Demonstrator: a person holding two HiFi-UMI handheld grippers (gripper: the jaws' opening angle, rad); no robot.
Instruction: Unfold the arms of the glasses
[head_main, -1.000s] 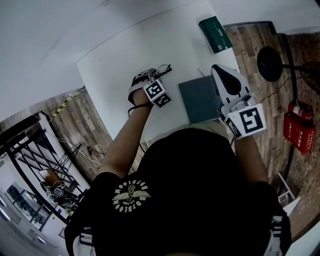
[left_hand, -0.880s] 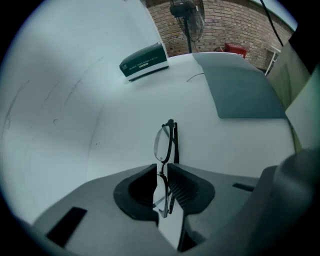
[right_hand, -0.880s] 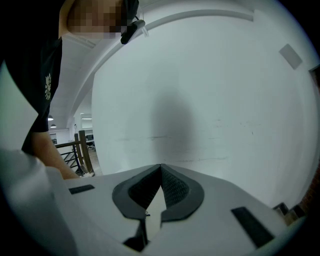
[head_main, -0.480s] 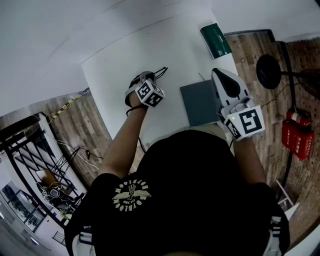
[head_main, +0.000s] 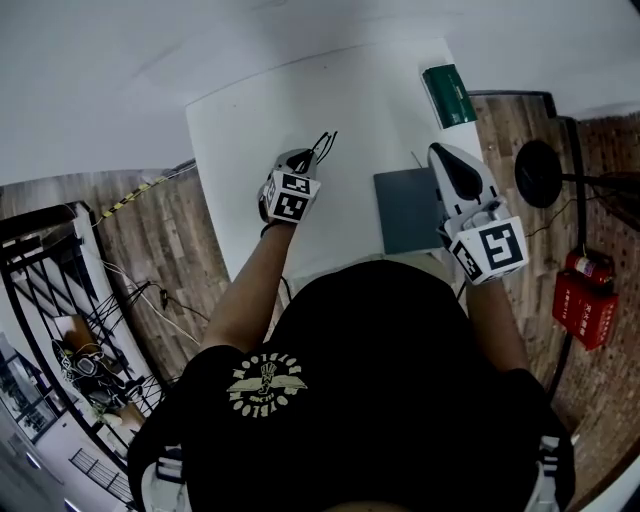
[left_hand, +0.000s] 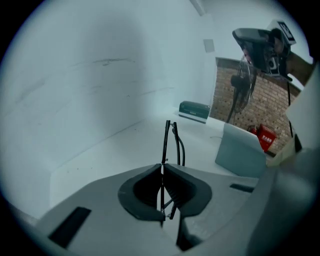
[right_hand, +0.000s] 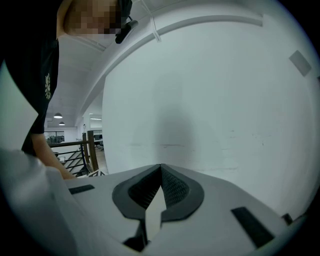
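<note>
The black thin-framed glasses (left_hand: 168, 142) stand up out of my left gripper (left_hand: 161, 167), which is shut on them above the white table (left_hand: 110, 145). Their folded arms and rim stick out past the fingertips. In the head view the left gripper (head_main: 300, 165) hovers over the table's left part with the glasses (head_main: 323, 143) poking out toward the far side. My right gripper (head_main: 447, 158) is held over the table's right side, shut with nothing in it. The right gripper view has the right gripper (right_hand: 161, 167) facing a bare white wall.
A grey flat pad (head_main: 408, 208) lies on the table between the two grippers. A green box (head_main: 447, 95) rests at the table's far right corner. Off the table's right edge stand a black round fan base (head_main: 540, 150) and red extinguishers (head_main: 582, 305).
My left gripper has risen from the table and rolled, taking the glasses with it. The right gripper has drifted slightly and stays shut.
</note>
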